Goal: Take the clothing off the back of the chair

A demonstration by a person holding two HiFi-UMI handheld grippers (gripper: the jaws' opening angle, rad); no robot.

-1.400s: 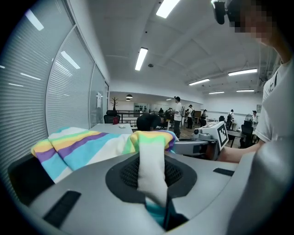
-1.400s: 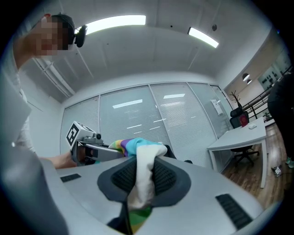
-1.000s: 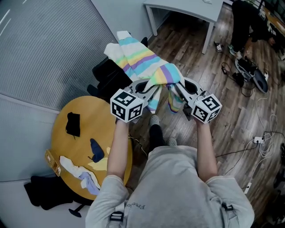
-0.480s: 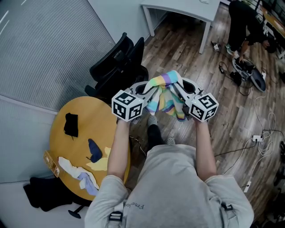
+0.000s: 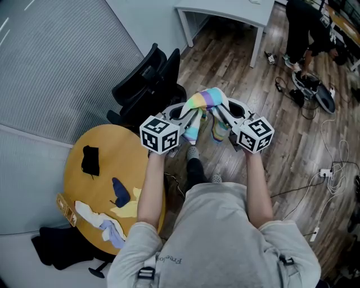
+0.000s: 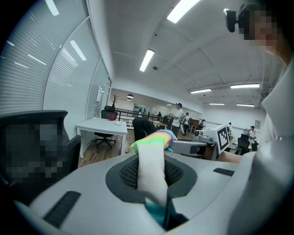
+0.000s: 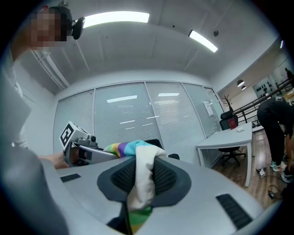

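Wood floor (image 5: 236, 64) below, cloth (image 5: 205, 101) clear of the chair (image 5: 147, 84).
Clamped nearly closed on it: left tongs (image 5: 190, 115) and right tongs (image 5: 223, 115). I'd grip firm and lift the dangling ends.

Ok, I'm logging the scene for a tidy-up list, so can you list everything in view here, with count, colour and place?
striped garment: one, pastel rainbow, bunched between the two grippers, off the chair
office chair: one, black, beyond the grippers
round table: one, yellow wood, at the person's left
black item: one, on the table
blue item: one, on the table
white cloth: one, at the table's near edge
dark pile: one, black, on the floor by the table
desk: one, white, far side
bystander: one, dark clothes, bending, far right
cables: several, on the floor at right
left gripper: shut on the garment
right gripper: shut on the garment
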